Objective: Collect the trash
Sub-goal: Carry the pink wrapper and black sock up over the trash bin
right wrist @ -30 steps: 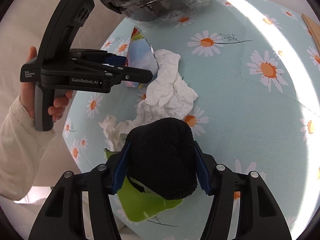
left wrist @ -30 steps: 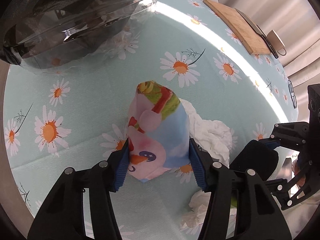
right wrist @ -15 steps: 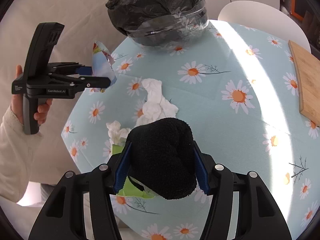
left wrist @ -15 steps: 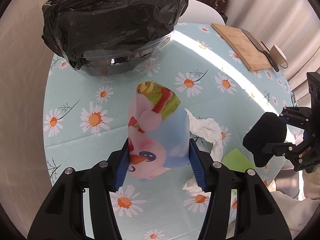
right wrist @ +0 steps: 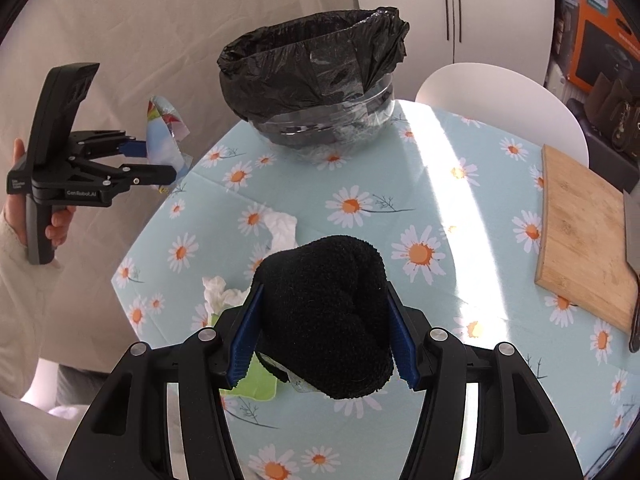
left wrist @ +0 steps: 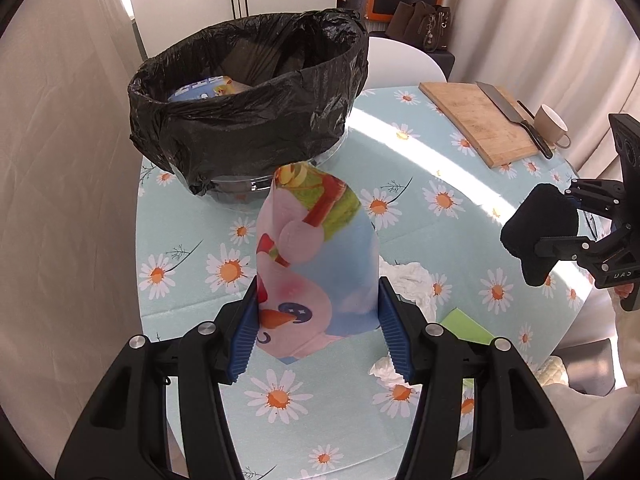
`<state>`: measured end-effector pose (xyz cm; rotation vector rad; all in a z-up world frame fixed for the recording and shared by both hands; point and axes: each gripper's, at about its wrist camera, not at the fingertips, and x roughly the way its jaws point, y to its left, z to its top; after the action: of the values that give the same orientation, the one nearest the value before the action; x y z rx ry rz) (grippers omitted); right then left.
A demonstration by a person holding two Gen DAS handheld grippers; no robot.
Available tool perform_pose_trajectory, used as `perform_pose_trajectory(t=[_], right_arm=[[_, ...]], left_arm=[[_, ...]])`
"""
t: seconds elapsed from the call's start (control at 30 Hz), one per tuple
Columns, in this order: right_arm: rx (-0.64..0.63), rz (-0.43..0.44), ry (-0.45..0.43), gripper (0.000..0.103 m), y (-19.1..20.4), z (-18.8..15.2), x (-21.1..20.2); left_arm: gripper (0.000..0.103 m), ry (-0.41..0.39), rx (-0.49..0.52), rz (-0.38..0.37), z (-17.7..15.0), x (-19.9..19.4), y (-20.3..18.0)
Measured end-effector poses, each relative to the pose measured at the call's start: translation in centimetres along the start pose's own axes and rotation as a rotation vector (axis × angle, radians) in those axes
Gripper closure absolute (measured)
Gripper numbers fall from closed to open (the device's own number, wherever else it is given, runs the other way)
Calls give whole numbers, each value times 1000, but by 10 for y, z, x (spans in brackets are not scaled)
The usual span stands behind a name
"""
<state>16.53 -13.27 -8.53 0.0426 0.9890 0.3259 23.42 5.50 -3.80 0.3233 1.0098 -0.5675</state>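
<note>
Black bag-lined clear bin [left wrist: 248, 120] already holds a packet. Left claw [left wrist: 318, 320] grips a colourful cartoon wrapper [left wrist: 316, 264] aloft; right claw [right wrist: 322, 328] clamps a black fuzzy sock [right wrist: 324, 316]. White crumpled tissues [right wrist: 282, 228] and green paper [left wrist: 466, 326] remain on the worktop [left wrist: 420, 184].

cutting board [left wrist: 478, 120], knife [left wrist: 516, 118], cup [left wrist: 552, 121], white chair [right wrist: 500, 98]

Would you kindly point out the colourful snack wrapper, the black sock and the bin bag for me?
colourful snack wrapper [left wrist: 320, 264]: left wrist view, middle of its printed front.
black sock [right wrist: 328, 312]: right wrist view, centre of the bundled fabric.
bin bag [left wrist: 256, 128]: left wrist view, its front outer wall.
</note>
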Motion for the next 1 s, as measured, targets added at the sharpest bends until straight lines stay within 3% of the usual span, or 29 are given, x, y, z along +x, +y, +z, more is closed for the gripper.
perform_pose_trajectory(t=[0.63,1.0], right_arm=[[-3,-157,-105,50,27,81,-31],[-9,-175,-185,50,48,146,-33]], left_arm=[[47,-145,103,-9,68,-44,60],[47,-202,142,-32,105,-47,93]])
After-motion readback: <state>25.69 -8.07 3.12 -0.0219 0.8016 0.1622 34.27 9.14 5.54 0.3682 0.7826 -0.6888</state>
